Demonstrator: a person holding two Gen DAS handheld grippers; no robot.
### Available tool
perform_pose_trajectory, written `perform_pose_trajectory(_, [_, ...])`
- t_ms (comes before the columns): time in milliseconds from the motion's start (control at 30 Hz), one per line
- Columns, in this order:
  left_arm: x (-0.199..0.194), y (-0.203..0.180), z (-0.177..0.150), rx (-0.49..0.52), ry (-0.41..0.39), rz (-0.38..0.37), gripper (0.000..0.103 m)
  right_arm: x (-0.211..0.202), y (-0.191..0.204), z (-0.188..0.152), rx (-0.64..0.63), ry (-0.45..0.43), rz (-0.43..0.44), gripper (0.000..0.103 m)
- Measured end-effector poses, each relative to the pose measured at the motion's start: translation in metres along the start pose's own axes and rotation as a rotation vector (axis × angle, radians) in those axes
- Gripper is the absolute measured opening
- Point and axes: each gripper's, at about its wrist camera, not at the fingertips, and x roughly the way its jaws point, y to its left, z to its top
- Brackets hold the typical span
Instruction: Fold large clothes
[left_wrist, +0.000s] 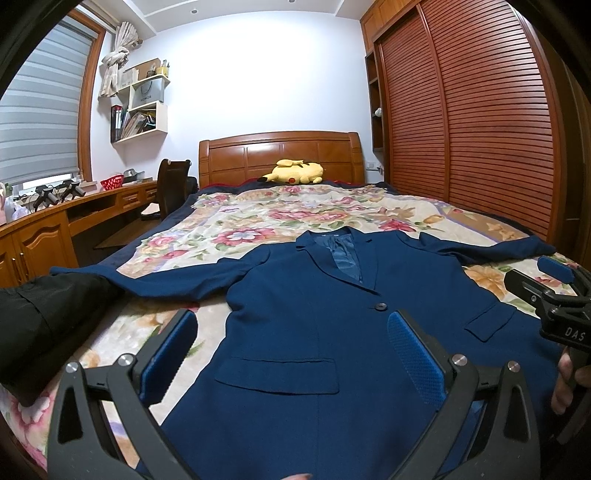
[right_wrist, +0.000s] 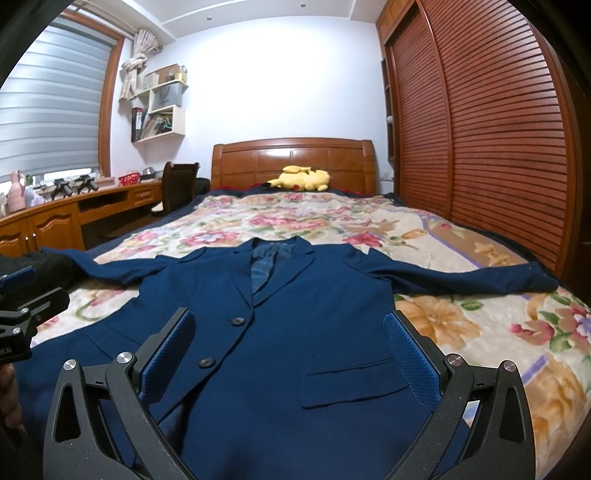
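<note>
Left hand-held gripper (left_wrist: 290, 354) and right hand-held gripper (right_wrist: 288, 354) spread, holding nothing, above hem. Blue jacket (left_wrist: 332, 314) flat on floral bed (left_wrist: 229, 221), sleeves outstretched. Best to pinch sleeve cuffs, fold inward evenly.

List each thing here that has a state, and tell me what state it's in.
Blue blazer: spread flat, sleeves out, unfolded, buttoned.
Left hand-held gripper: open, empty.
Right hand-held gripper: open, empty.
Wardrobe doors: shut.
Window blind: almost fully lowered.
Plush toy: lying by headboard.
</note>
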Motion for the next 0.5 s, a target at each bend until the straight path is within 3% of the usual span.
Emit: perform_pose_trajectory(500, [-0.0003, 0.0029, -0.0011, 0.003, 0.004, 0.0, 0.103, 0.0002, 0.0008, -0.0001, 0.001, 0.002, 0.003, 0.103])
